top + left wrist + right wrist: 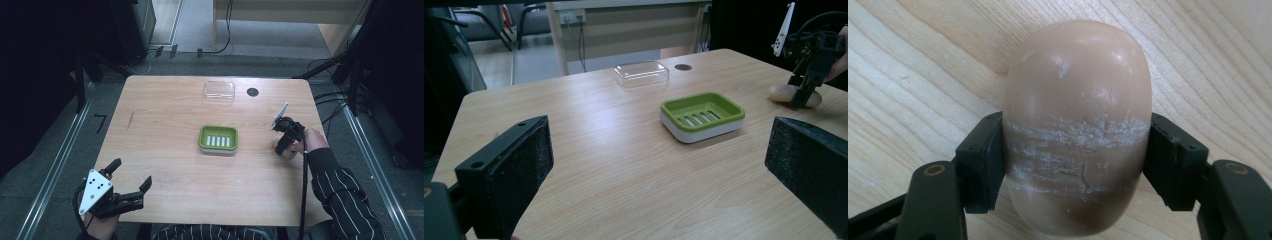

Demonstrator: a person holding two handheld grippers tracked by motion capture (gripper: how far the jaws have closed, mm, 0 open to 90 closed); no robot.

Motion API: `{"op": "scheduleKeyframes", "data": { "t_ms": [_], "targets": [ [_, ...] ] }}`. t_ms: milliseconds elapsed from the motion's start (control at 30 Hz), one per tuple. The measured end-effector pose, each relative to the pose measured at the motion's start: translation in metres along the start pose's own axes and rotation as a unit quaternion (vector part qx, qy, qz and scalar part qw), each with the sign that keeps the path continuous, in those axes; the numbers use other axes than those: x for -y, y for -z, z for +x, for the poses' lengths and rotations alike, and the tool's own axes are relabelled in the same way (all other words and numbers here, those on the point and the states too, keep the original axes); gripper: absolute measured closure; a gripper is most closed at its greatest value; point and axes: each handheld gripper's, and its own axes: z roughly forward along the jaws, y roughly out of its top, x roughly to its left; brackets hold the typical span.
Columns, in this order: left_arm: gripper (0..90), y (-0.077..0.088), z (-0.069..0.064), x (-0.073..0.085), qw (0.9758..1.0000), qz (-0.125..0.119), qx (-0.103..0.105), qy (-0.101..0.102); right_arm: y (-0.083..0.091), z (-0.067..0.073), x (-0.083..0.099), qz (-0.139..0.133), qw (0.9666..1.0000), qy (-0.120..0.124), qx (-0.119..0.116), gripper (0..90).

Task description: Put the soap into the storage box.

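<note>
High view: green soap dish [218, 138] mid-surface [165, 125], clear lid [219, 91] behind it. Left gripper view: left tongs [659, 170] spread wide, holding nothing. Right gripper view: right tongs [1075, 165] clamped on the tan soap bar [1078, 115] lying on the wood.
</note>
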Motion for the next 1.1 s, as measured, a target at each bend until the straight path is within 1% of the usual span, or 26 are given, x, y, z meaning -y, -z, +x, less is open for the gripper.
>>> {"op": "scheduleKeyframes", "data": {
  "t_ms": [67,200,333,500,567,633,700,767,800,967,1000,1100],
  "targets": [
    [0.0,0.000,0.000,0.000,1.0000,0.000,0.000,0.000,0.003,0.000,0.000,-0.005,1.0000,0.003,0.000,33.6],
    [0.0,0.000,0.000,0.000,1.0000,-0.001,-0.001,0.001,0.006,0.002,-0.001,-0.006,0.9999,0.011,0.001,33.5],
    [0.0,0.000,0.000,0.000,1.0000,-0.001,-0.001,0.001,0.009,0.009,-0.004,-0.011,0.9996,0.026,0.001,33.6],
    [0.0,0.000,0.001,0.000,1.0000,0.000,-0.001,0.001,0.012,0.013,-0.005,-0.014,0.9994,0.032,0.001,33.6],
    [0.0,0.000,0.000,0.000,1.0000,-0.001,-0.001,0.001,0.013,0.015,-0.006,-0.017,0.9991,0.039,0.003,33.5],
    [0.0,0.000,0.000,0.000,1.0000,-0.001,0.000,0.001,0.015,0.017,-0.008,-0.018,0.9990,0.041,0.002,33.6],
    [0.0,0.000,0.000,0.000,1.0000,-0.002,-0.001,0.002,0.018,0.019,-0.009,-0.019,0.9984,0.052,0.007,33.6],
    [0.0,0.000,0.000,0.000,1.0000,-0.001,-0.001,0.001,0.020,0.021,-0.010,-0.022,0.9983,0.054,0.006,33.6],
    [0.0,0.000,0.000,0.000,1.0000,-0.002,-0.001,0.001,0.020,0.021,-0.010,-0.022,0.9979,0.061,0.007,33.6],
    [0.0,0.000,0.000,0.000,1.0000,-0.002,-0.002,0.001,0.023,0.024,-0.011,-0.029,0.9973,0.067,0.006,33.6],
    [0.0,0.000,0.000,0.000,1.0000,-0.002,-0.001,0.001,0.025,0.025,-0.012,-0.029,0.9969,0.073,0.006,33.6],
    [0.0,0.000,0.000,0.000,1.0000,-0.002,-0.002,0.001,0.028,0.027,-0.014,-0.033,0.9962,0.080,0.006,33.6]
  ]
}}
